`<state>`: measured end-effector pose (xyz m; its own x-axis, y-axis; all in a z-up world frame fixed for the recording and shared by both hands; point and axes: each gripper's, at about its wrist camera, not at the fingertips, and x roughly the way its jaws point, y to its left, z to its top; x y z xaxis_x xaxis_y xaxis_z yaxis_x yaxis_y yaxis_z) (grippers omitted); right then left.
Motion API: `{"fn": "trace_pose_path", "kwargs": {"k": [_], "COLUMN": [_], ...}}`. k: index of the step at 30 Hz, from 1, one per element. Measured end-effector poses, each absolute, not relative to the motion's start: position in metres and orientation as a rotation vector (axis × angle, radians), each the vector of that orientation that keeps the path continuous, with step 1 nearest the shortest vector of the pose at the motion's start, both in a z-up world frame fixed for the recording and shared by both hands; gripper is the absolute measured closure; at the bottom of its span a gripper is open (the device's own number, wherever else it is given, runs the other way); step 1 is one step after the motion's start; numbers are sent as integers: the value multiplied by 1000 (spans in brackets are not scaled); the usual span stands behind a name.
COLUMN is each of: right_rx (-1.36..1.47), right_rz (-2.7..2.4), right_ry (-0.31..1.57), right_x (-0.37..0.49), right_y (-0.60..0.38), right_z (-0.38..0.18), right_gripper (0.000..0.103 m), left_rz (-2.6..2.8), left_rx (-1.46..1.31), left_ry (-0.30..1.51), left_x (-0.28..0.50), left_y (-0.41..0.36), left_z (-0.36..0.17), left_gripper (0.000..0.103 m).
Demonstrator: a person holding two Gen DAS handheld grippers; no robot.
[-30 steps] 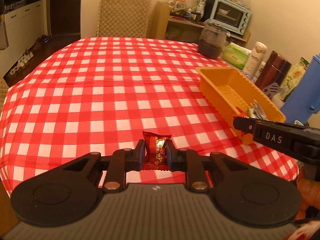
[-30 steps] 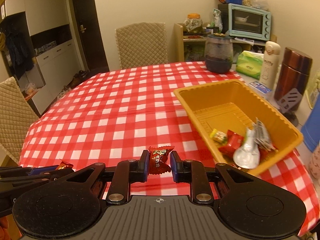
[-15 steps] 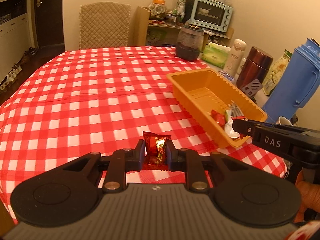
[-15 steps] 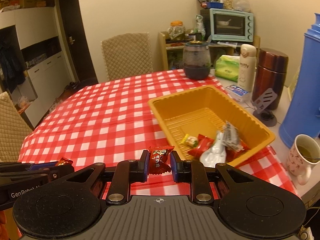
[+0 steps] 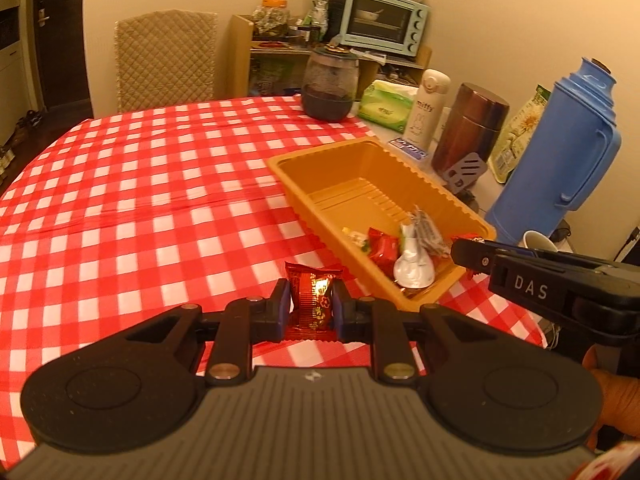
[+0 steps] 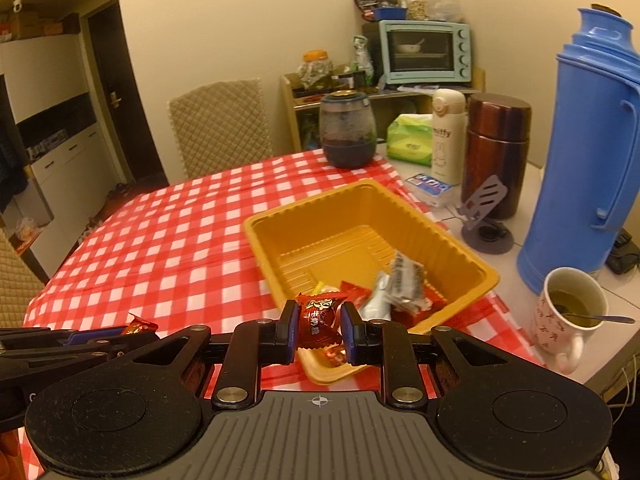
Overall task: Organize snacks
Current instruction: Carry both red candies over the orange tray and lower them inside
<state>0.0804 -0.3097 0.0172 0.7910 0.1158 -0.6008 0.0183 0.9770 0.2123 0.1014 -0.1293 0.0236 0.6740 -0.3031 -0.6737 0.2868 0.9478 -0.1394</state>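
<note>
Both grippers' fingers pinch red candies: right gripper (image 6: 319, 334) above the orange tray (image 6: 460, 254) (near corner), left gripper (image 5: 310, 307) at its 8 o'clock.

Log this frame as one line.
left gripper: holds red candy | right gripper: holds red sweet, over orange tray | neither released

Red-and-white checked tablecloth (image 5: 160, 184), orange tray (image 6: 472, 268), red-and-gold wrapped candy (image 5: 314, 300), blue thermos (image 6: 592, 140)
</note>
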Motion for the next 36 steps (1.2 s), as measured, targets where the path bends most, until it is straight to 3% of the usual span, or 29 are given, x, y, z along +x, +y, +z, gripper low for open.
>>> {"fn": "trace_pose_path", "kwargs": {"k": [36], "right_rx": [194], "right_rz": [17], "right_ry": [665], "right_x": [155], "right_y": [-382], "right_z": [-1], "right_gripper": [80], "left_rz": [-429], "left_rx": [-25], "left_ry": [778], "left_x": [191], "left_y": [-213], "left_z": [6], "left_gripper": [84]}}
